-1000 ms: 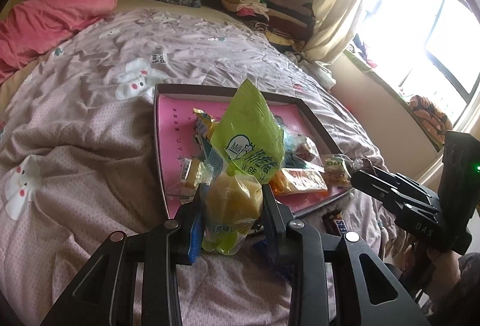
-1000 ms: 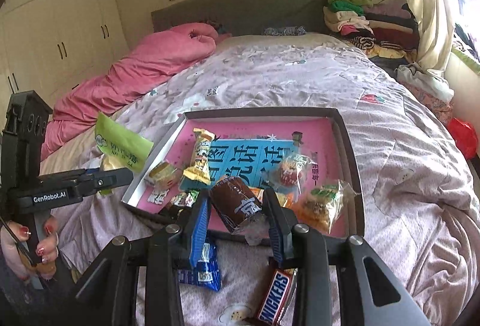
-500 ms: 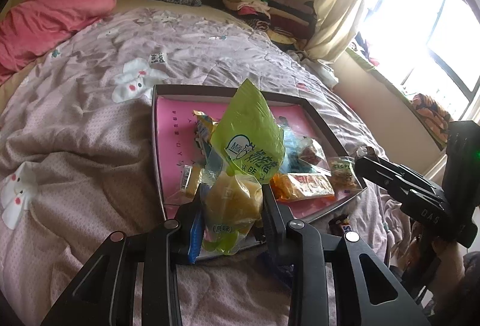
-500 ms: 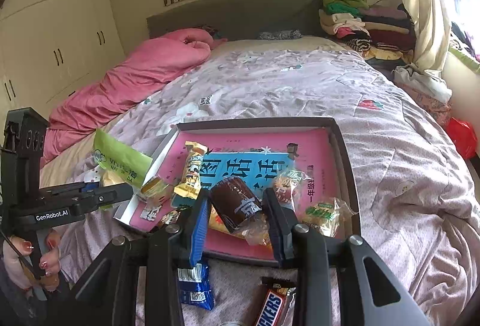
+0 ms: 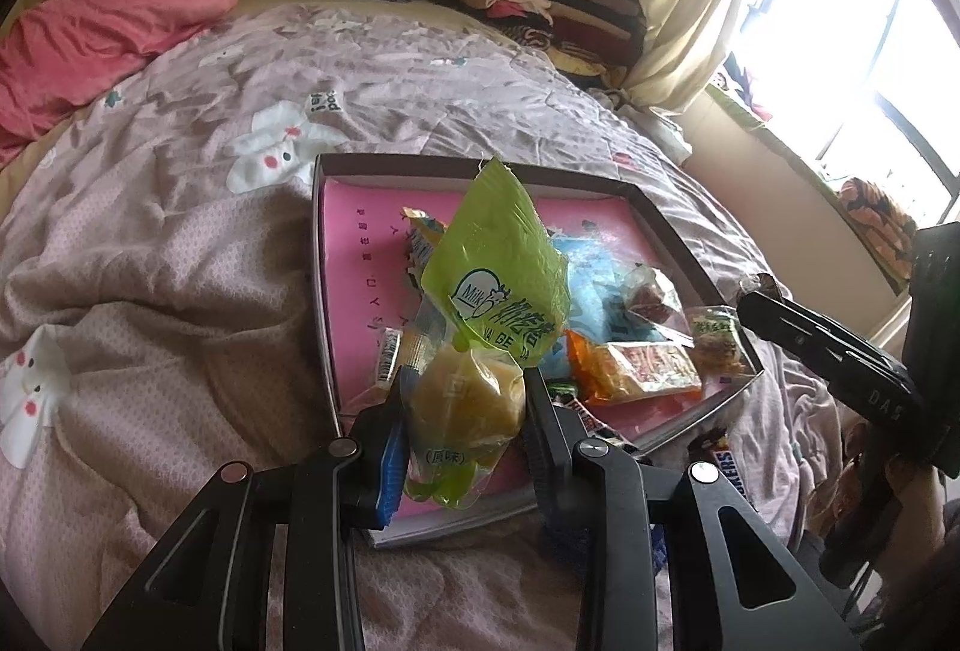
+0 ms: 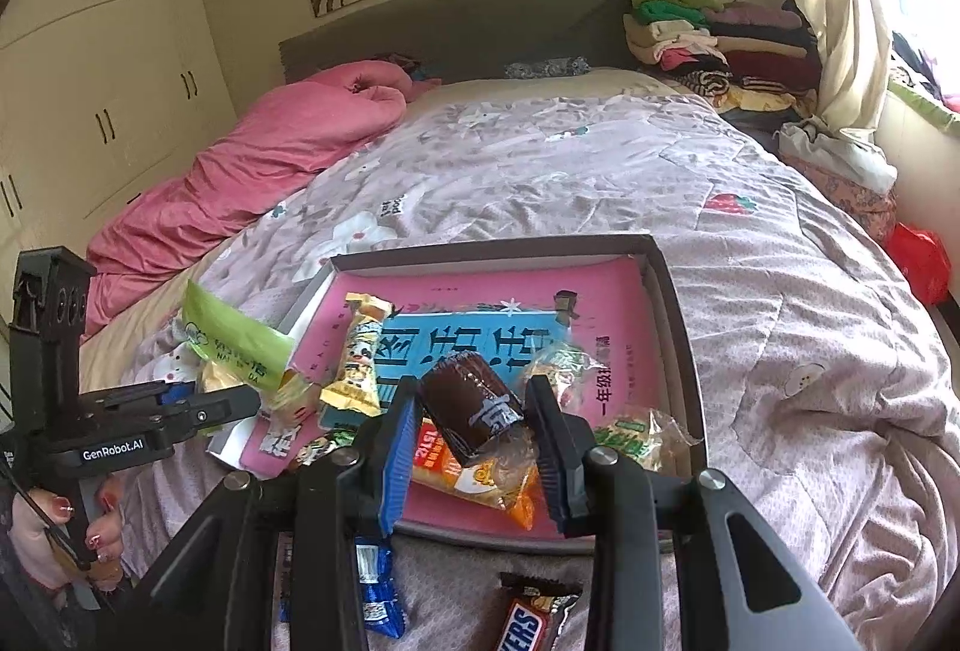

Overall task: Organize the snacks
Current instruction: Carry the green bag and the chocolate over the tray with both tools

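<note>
My left gripper (image 5: 465,426) is shut on a green-and-yellow milk bread packet (image 5: 480,351) and holds it above the near left corner of a pink-lined tray (image 5: 348,243) on the bed. My right gripper (image 6: 474,435) is shut on a dark brown wrapped snack (image 6: 471,405) above the tray's (image 6: 672,291) near edge. Several snack packets lie in the tray, among them an orange one (image 5: 630,369) and a yellow one (image 6: 357,357). The left gripper with its green packet (image 6: 234,339) also shows in the right wrist view.
A Snickers bar (image 6: 528,621) and a blue packet (image 6: 375,591) lie on the quilt (image 6: 780,351) in front of the tray. A pink duvet (image 6: 270,171) lies at the far left. Folded clothes (image 6: 708,39) are stacked by the headboard.
Both grippers have moved forward over the tray's near edge with their snacks still held. The tray looks nearer in both views.
</note>
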`<act>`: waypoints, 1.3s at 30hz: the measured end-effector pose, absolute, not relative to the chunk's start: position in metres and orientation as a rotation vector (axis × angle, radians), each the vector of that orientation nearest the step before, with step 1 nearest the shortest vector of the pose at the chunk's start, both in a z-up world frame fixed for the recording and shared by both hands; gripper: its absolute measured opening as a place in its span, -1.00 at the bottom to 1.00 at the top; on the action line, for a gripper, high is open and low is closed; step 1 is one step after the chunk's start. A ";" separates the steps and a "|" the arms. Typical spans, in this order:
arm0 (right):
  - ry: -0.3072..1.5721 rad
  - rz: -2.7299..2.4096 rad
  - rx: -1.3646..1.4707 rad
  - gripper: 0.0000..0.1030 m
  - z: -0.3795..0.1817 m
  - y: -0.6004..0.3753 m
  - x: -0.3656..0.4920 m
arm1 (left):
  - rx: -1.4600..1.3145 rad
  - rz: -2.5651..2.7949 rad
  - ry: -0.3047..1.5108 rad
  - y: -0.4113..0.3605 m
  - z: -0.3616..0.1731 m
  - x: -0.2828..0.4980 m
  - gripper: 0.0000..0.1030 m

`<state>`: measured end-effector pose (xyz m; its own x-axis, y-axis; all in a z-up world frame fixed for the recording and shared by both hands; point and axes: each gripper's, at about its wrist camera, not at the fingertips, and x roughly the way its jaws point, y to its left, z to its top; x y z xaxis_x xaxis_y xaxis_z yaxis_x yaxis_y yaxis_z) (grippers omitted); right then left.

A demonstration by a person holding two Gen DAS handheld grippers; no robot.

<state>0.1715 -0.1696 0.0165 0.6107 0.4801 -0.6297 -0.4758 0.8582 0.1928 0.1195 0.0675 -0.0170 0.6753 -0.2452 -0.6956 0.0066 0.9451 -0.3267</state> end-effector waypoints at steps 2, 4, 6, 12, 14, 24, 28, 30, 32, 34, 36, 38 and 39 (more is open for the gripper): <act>0.735 0.545 0.009 -0.30 0.014 -0.171 0.174 | -0.309 -0.143 0.827 0.067 -0.019 0.121 -0.33; 0.744 0.539 0.007 -0.30 0.010 -0.172 0.176 | -0.306 -0.140 0.832 0.066 -0.021 0.122 -0.33; 0.756 0.531 0.008 -0.30 0.005 -0.174 0.178 | -0.303 -0.139 0.838 0.065 -0.024 0.124 -0.33; 0.778 0.510 0.007 -0.30 -0.006 -0.178 0.180 | -0.291 -0.131 0.847 0.063 -0.028 0.126 -0.33; 0.780 0.504 0.009 -0.30 -0.008 -0.179 0.181 | -0.290 -0.130 0.850 0.064 -0.029 0.127 -0.33; 0.797 0.478 -0.009 -0.30 -0.013 -0.180 0.186 | -0.293 -0.142 0.868 0.062 -0.035 0.131 -0.33; 0.798 0.474 -0.012 -0.30 -0.014 -0.178 0.190 | -0.286 -0.151 0.868 0.059 -0.035 0.132 -0.33; 0.797 0.473 -0.017 -0.30 -0.014 -0.177 0.191 | -0.281 -0.159 0.869 0.057 -0.035 0.132 -0.33; 0.799 0.471 -0.016 -0.30 -0.015 -0.176 0.193 | -0.272 -0.165 0.868 0.055 -0.036 0.132 -0.33; 0.804 0.468 -0.009 -0.30 -0.017 -0.177 0.194 | -0.263 -0.170 0.870 0.053 -0.036 0.132 -0.33; 0.808 0.473 -0.002 -0.30 -0.019 -0.177 0.193 | -0.255 -0.173 0.873 0.051 -0.037 0.132 -0.33; 0.807 0.478 -0.003 -0.30 -0.019 -0.176 0.194 | -0.252 -0.174 0.875 0.050 -0.038 0.133 -0.33; 0.806 0.476 -0.007 -0.30 -0.020 -0.175 0.195 | -0.252 -0.175 0.876 0.050 -0.038 0.133 -0.33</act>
